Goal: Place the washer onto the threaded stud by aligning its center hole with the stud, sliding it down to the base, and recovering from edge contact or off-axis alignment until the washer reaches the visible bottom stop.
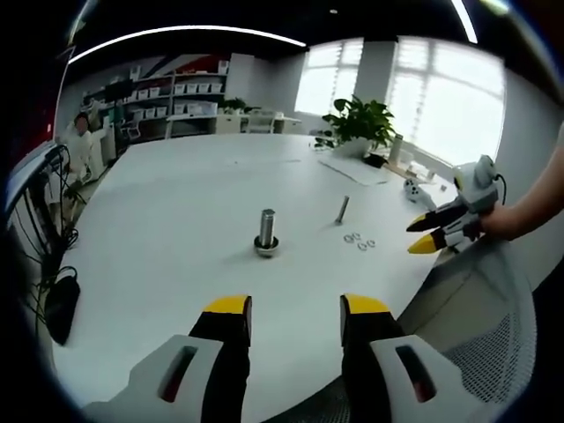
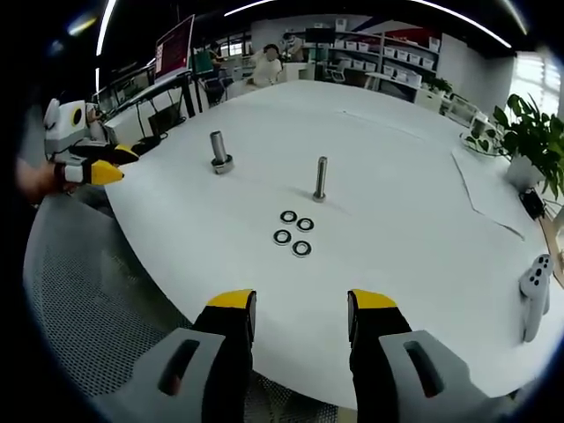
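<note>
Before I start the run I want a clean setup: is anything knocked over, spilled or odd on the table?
Nothing stands out. Four washers lie flat in a cluster on the white table, the slim stud and the thicker stud both stand upright, and both grippers, left and right, are open and hold nothing.

Bright daylight from the windows [image 1: 423, 88] washes the white table [image 1: 220, 176]; shadows stay soft, and edges curve with fisheye distortion.

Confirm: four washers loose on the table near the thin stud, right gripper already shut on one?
Not quite. The right gripper is open and empty, as the right gripper view shows. The four washers do lie loose on the table near the thin stud.
</note>
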The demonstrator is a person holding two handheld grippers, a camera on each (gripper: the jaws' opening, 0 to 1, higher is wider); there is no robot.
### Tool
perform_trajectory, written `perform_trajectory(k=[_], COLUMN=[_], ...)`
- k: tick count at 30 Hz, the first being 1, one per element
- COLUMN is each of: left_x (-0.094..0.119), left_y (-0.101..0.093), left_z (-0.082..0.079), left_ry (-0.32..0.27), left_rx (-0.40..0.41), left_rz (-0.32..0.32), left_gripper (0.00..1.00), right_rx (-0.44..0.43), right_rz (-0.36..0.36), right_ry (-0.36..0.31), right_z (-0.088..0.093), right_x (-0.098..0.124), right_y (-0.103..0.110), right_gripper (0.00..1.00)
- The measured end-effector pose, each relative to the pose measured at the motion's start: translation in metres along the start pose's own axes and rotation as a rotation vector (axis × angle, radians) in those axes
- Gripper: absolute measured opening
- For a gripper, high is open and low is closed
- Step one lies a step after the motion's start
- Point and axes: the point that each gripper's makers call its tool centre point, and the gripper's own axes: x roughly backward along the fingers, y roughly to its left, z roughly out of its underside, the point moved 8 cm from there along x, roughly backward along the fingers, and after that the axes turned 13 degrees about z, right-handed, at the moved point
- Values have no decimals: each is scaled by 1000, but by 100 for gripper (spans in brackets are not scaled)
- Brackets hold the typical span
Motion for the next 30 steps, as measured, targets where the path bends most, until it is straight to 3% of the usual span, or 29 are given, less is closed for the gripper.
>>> perform_trajectory(k=[30], left_x=[-1], left_y=[-1], left_z=[1], left_ry=[-7], left_rx=[9], left_rz=[24], left_gripper=[40], right_rx=[1], right_rz=[0], right_ry=[24], right_z=[3], right_x=[-2], right_y=[1], right_gripper=[45])
